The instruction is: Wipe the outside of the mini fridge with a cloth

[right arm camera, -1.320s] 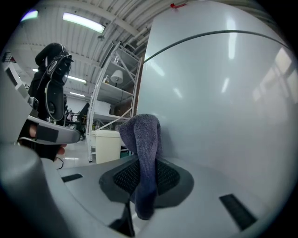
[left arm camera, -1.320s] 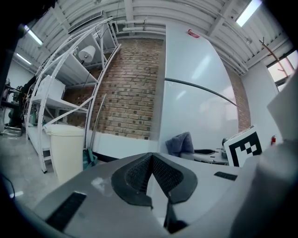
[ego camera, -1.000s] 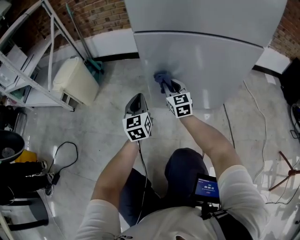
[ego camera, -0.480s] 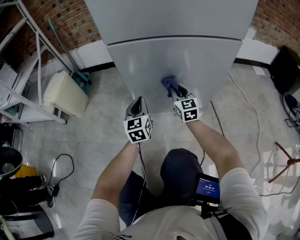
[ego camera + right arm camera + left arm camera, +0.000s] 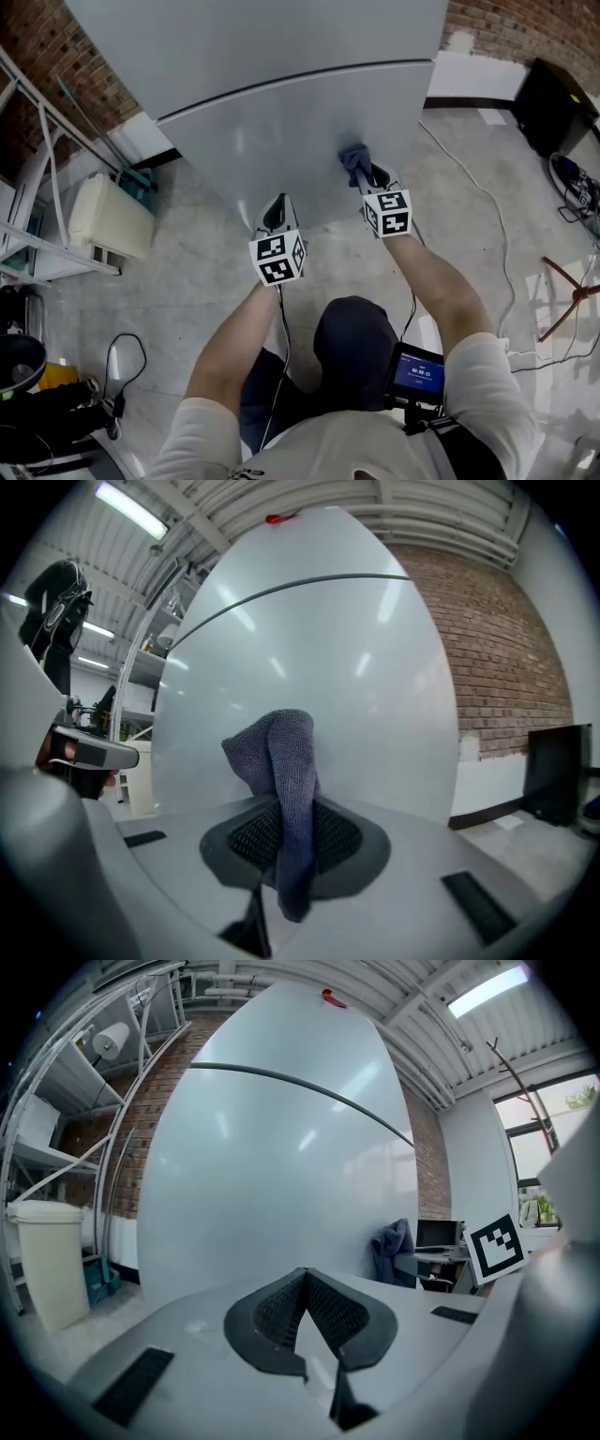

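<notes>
The right gripper (image 5: 362,176) pinches a soft blue-grey cloth (image 5: 352,156) tight against the smooth pale grey mini fridge door (image 5: 272,122), ready to rub it. The left gripper (image 5: 274,208) (empty, jaws together) waits near the door.

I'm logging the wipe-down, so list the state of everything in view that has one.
mini fridge, both doors shut.
cloth, bunched, clamped in a gripper, up at the fridge's front.
right gripper, shut on the cloth.
left gripper, shut, nothing between its jaws.
bin, lid down.
</notes>
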The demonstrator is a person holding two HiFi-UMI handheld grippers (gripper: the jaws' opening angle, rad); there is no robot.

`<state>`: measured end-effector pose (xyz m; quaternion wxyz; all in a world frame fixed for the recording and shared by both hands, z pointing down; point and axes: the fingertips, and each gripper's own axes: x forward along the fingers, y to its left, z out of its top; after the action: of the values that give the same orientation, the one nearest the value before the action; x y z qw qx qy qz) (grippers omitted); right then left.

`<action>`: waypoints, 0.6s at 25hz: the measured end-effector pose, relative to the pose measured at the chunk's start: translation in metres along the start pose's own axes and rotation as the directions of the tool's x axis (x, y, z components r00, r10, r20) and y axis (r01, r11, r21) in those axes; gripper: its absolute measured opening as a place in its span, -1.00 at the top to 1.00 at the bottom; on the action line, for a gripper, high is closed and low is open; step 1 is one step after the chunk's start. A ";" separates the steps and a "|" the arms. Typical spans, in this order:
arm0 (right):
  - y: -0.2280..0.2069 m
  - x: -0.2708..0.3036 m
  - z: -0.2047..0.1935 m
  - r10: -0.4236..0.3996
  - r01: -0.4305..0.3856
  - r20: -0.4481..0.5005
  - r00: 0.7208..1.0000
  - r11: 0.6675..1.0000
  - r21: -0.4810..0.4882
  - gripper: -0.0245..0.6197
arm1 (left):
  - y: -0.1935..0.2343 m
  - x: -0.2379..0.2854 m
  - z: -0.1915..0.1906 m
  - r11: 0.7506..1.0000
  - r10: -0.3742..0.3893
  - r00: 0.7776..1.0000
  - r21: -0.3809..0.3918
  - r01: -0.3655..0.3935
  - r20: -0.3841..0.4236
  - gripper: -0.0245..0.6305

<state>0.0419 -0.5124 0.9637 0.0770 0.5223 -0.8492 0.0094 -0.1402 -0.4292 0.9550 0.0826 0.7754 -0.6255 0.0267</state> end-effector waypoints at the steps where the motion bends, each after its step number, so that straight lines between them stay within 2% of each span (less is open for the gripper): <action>1: -0.012 -0.003 -0.001 -0.019 0.019 0.000 1.000 1.000 0.009 0.73 | -0.006 0.003 -0.001 1.000 -0.009 1.000 0.004 0.009 -0.002 0.92; 8: -0.081 -0.020 -0.013 -0.136 0.138 -0.020 0.990 0.987 0.084 0.73 | -0.027 0.014 -0.007 0.999 -0.033 0.999 0.012 0.033 -0.018 0.92; 15: -0.093 -0.021 -0.017 -0.158 0.160 -0.035 0.987 0.983 0.093 0.73 | -0.027 0.017 -0.007 0.999 -0.038 0.999 0.008 0.038 -0.022 0.92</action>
<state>0.1360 -0.5340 0.9713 0.0641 0.5914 -0.8022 0.0508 -0.1093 -0.4386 0.9620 0.0864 0.7873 -0.6094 0.0363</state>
